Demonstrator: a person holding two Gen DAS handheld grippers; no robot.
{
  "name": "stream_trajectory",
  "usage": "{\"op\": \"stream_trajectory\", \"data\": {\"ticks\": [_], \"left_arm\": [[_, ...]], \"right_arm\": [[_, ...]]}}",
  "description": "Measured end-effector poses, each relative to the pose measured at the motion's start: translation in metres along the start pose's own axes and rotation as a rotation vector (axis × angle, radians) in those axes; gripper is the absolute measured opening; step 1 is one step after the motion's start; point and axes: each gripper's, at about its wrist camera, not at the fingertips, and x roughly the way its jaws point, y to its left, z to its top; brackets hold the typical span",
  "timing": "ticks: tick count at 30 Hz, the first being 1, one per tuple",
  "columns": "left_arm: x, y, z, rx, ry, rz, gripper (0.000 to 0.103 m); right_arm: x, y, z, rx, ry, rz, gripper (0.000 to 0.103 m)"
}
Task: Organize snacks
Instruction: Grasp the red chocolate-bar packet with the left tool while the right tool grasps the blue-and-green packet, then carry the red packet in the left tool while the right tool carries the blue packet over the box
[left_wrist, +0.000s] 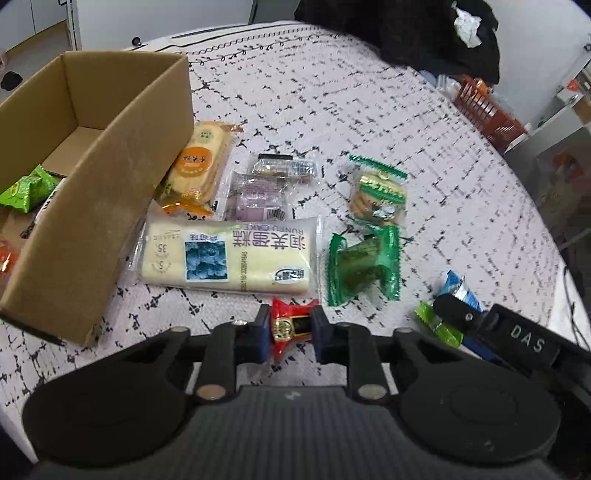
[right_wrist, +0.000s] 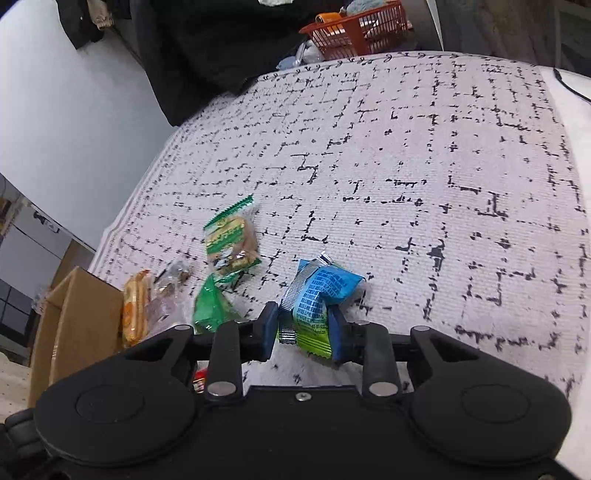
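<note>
My left gripper (left_wrist: 290, 326) is shut on a small red snack packet (left_wrist: 291, 326) lying on the patterned tablecloth. Just beyond it lie a long pale cake pack (left_wrist: 229, 254), a dark green packet (left_wrist: 364, 264), a green cookie bag (left_wrist: 378, 192), a purple packet (left_wrist: 255, 197) and an orange cracker pack (left_wrist: 199, 162). A cardboard box (left_wrist: 107, 177) at the left holds green packets (left_wrist: 26, 190). My right gripper (right_wrist: 303, 328) is shut on a blue and green packet (right_wrist: 317, 295), also seen at the right in the left wrist view as the blue and green packet (left_wrist: 448, 317).
An orange plastic basket (right_wrist: 358, 29) stands beyond the far edge of the table. Dark clothing (right_wrist: 207, 48) hangs behind the table. The tablecloth (right_wrist: 424, 166) stretches wide ahead of the right gripper. White cabinets (left_wrist: 554, 122) stand off the table's right side.
</note>
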Motion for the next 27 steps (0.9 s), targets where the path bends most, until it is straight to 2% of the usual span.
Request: {"op": "stream_trajectory", "data": {"ticks": [4, 10, 27], "left_arm": [[-0.009, 0.008, -0.005, -0.029, -0.009, -0.025, 0.018], [-0.028, 0.021, -0.012, -0.053, -0.039, -0.071, 0.016], [-0.106, 0.052, -0.002, -0.082, -0.182, -0.181, 0.016]], "right_arm": [[-0.012, 0.008, -0.006, -0.02, -0.002, -0.01, 0.028], [-0.038, 0.019, -0.008, -0.031, -0.056, 0.001, 0.028], [-0.093, 0.055, -0.023, -0.012, -0.137, 0.075, 0.028]]}}
